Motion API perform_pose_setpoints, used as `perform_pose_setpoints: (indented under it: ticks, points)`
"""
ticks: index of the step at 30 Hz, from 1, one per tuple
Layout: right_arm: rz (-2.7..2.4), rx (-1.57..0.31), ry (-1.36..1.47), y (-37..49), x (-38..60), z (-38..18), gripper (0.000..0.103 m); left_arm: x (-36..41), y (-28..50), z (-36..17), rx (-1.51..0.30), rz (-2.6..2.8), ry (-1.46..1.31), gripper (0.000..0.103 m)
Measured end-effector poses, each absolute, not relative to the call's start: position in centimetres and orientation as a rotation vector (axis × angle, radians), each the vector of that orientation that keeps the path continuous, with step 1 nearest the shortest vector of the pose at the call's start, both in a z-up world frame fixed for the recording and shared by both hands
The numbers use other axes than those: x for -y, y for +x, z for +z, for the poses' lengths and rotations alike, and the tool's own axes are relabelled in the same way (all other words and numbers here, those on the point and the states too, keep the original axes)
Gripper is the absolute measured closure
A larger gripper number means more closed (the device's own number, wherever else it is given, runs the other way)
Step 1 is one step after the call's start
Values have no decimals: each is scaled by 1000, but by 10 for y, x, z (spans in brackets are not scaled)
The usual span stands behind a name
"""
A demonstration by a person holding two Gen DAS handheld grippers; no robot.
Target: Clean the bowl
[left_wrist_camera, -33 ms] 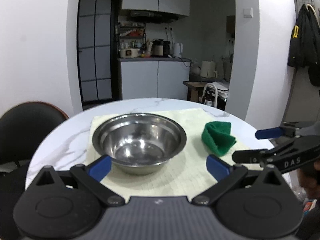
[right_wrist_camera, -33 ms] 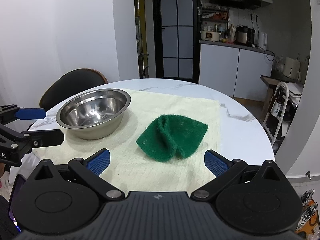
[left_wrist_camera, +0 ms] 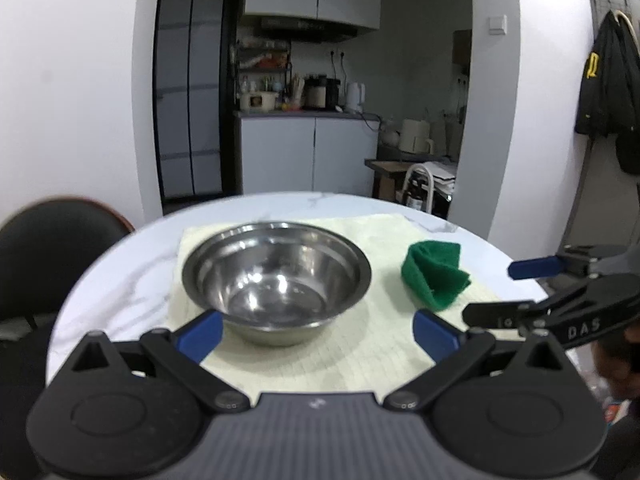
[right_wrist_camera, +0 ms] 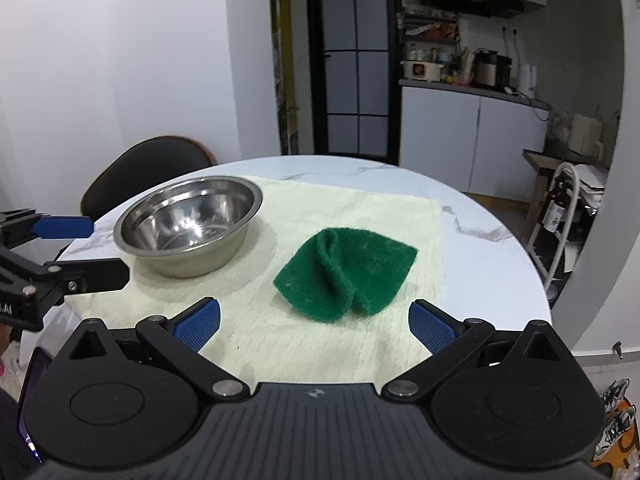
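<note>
I judged the job to be at its very start: nothing had been picked up, and the steel bowl (left_wrist_camera: 276, 280) sat untouched on the cream cloth (right_wrist_camera: 360, 216) that covered part of the round marble worktop (right_wrist_camera: 480, 240). The bowl looked dry and bare inside, as far as its reflections let me tell.

My left gripper (left_wrist_camera: 318, 330) hung with its fingers spread wide and holding nothing; the bowl lay just ahead of them, nearer the left pad than the right. My right gripper (right_wrist_camera: 314, 320) was equally agape and empty, with the folded green scouring pad (right_wrist_camera: 346, 276) lying close in front, roughly centred between its fingers but not touching either.

The next move, as I read it, called for the right fingers to go down onto the pad and close on its raised fold, while the left fingers took the bowl's near rim to steady it. The pad looked soft, so a shallow pinch might slip off.
</note>
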State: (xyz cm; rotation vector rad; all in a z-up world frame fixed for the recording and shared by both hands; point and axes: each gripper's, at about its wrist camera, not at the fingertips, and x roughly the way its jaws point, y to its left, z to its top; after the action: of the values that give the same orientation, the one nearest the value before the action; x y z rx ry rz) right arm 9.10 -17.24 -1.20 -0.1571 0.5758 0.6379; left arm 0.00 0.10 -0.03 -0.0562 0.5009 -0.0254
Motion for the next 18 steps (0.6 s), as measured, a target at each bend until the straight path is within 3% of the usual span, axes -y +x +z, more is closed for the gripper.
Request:
perform_pose_setpoints:
  ticks: [18]
  points:
    - [651, -579, -135, 92, 182, -8, 0, -1, 2, -5, -509, -59, -69, 0]
